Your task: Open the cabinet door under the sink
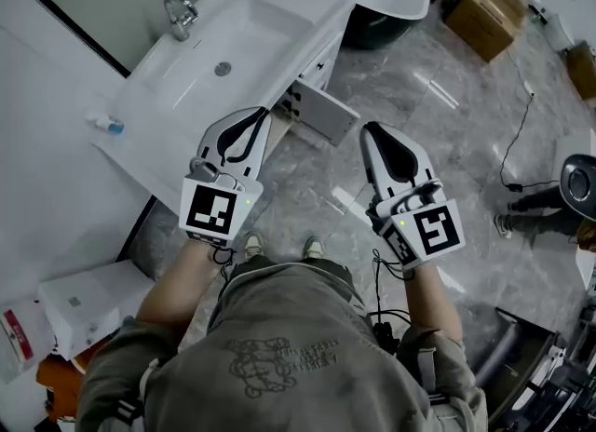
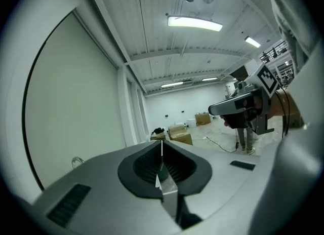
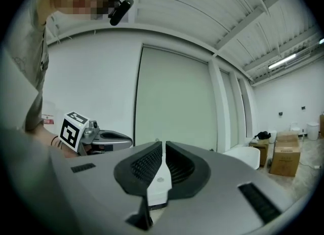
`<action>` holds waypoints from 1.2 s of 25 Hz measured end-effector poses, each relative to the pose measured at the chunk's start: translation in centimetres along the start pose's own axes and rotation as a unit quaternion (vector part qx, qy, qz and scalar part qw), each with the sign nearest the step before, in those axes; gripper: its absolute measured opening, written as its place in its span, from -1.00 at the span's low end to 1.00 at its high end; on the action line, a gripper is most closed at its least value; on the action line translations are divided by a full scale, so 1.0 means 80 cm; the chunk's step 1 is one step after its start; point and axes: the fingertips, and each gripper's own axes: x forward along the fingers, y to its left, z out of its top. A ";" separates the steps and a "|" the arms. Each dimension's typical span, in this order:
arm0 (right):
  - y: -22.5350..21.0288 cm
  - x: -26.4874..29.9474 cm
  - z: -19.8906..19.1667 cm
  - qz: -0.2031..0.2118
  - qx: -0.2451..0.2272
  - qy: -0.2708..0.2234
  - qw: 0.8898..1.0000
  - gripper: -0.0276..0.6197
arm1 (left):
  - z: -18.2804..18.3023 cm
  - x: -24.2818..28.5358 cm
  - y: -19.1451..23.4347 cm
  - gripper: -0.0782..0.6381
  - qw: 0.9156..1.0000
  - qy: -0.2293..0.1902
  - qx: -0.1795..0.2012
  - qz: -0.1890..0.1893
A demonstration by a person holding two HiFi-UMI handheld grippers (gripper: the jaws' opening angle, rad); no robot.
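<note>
- Cabinet door (image 1: 326, 114) hangs below the sink (image 1: 233, 44), at its front right corner. It seems already swung out from the cabinet, with its white inner face and a hinge fitting turned up toward the head view.
- Left gripper (image 1: 262, 118) is clenched on nothing. Its tips are just beside the door's hinge edge, below the sink front; I cannot tell whether they touch it.
- Right gripper (image 1: 372, 134) is likewise pressed together and empty, farther from the sink, past the door's free edge.
- Risk: with both pairs of jaws closed, neither can pinch the panel's edge. A nudge with closed tips could slip off the smooth face or knock the door back toward the sink.
- Neither gripper view shows the door, so aiming rests on the head view alone.
</note>
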 end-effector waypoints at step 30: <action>0.154 0.011 0.096 0.074 0.004 -0.078 0.994 -0.80 | 0.038 -0.144 0.052 -0.72 0.997 -0.023 0.002 0.073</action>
